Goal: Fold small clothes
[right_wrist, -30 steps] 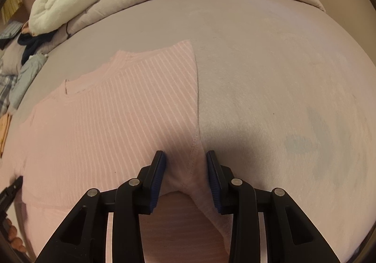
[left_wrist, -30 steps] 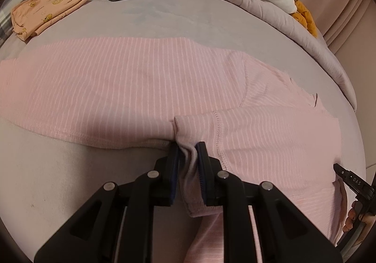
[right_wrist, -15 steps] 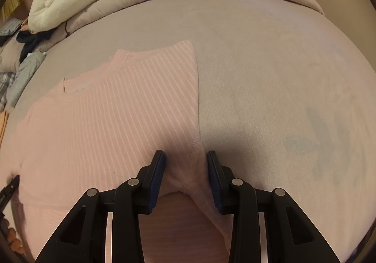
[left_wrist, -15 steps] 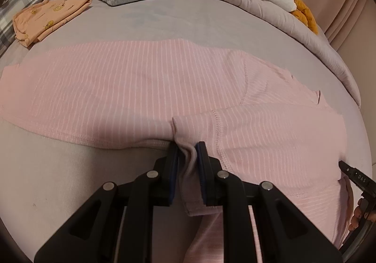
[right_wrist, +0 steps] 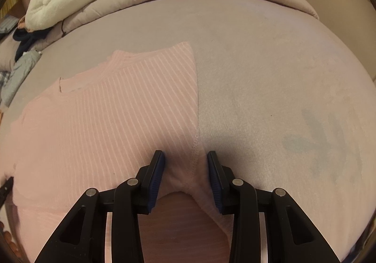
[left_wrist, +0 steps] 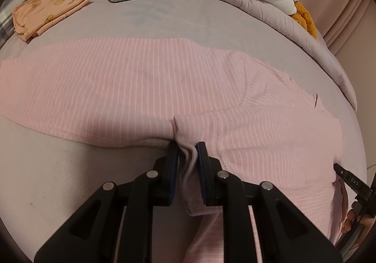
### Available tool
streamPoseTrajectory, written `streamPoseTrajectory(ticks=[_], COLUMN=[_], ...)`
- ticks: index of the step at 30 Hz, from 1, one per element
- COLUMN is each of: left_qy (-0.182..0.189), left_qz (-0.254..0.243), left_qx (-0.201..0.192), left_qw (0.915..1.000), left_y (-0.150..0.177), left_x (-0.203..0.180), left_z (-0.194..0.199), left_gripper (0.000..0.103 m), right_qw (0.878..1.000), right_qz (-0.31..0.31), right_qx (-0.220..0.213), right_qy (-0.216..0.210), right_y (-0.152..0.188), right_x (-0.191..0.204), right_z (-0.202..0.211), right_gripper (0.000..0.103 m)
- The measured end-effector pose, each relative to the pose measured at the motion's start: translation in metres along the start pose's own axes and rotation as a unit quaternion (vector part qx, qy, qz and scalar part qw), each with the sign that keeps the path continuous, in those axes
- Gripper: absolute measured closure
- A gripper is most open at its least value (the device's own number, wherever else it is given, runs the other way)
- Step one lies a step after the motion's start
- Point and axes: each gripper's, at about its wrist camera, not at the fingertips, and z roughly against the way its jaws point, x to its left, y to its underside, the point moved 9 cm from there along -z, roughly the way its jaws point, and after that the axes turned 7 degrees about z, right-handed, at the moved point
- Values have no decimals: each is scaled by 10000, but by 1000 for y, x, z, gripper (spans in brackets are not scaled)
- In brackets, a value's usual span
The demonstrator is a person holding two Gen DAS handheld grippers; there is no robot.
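lying flat, pink striped shirt [left_wrist: 131,84] long axis left-right.

The right gripper [left_wrist: 350,179] bears small white letters reading "DAS".

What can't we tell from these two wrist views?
- Left wrist: pink striped shirt runs off the left edge; the left gripper hides its pinched cloth below.
- Right wrist: whether the right gripper pads press the hem is unclear.
- Orange garment: print too small to read.
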Motion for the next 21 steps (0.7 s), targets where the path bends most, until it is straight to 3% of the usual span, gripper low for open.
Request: streamPoseTrajectory(ticks=[11, 12, 14, 15, 16, 17, 19, 21], left_qy=[47, 21, 119, 306, 506, 647, 661, 594], left_qz=[143, 131, 162, 256, 346, 415, 463, 491], left_qx=[-105, -97, -21, 37, 66, 50, -157, -469], left_qw=[9998, 9999, 9998, 9992, 9981, 9970, 9966, 9959], left_y=[2, 3, 5, 5, 6, 5, -2, -13], left_x=[0, 0, -2, -2, -3, -3, -1, 5], left_z=[4, 6, 16, 21, 27, 35, 55, 77], left_gripper=[85, 81, 64, 47, 40, 40, 30, 20], right_qw=[10000, 10000, 9999, 9994, 9989, 9979, 9965, 9955], right_qz=[-17, -19, 30, 107, 165, 251, 384, 453], right_qx=[-57, -67, -108, -195, -308, -468, -645, -759], right_qy=[45, 52, 127, 249, 323, 362, 379, 339], right_y=[3, 2, 2, 2, 2, 1, 3, 4], right_x=[-1, -1, 1, 2, 4, 5, 8, 10], right_z=[-2, -1, 2, 9, 17, 26, 43, 56], right_gripper=[66, 65, 65, 65, 65, 63, 46, 38])
